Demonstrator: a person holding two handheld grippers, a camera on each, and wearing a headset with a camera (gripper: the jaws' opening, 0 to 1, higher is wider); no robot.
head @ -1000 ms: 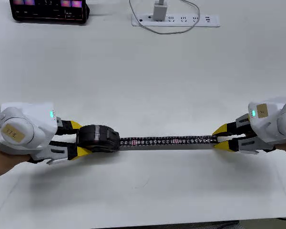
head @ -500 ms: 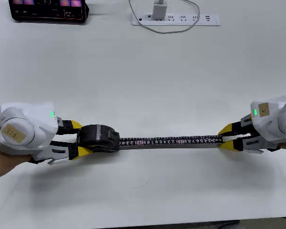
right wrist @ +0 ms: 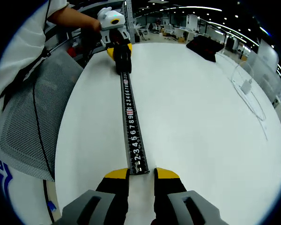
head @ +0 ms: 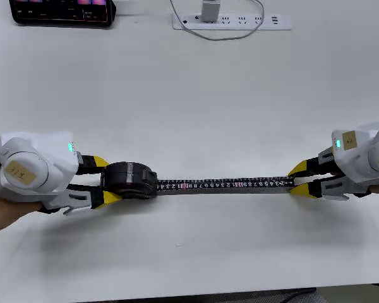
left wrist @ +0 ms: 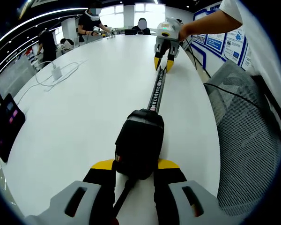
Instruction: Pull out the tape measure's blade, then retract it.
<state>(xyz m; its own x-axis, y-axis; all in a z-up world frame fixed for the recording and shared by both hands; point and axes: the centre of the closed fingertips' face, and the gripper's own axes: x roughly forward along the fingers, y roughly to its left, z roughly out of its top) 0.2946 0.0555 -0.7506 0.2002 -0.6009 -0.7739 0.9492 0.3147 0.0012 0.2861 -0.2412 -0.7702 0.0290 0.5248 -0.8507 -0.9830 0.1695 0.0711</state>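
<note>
Head view: the left claw is clamped round the tape measure on the desk; its blade lies flat across to the right claw, which pinches the tip. Left gripper view: both jaws press the tape measure's sides; the blade stretches away to the right claw. Right gripper view: the jaws close on the blade's end, numbers readable. The pull-out looks largely done; retracting is left.

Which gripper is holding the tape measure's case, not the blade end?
The left gripper: its fingers clamp the black case; the right gripper pinches the blade at its tip.
</note>
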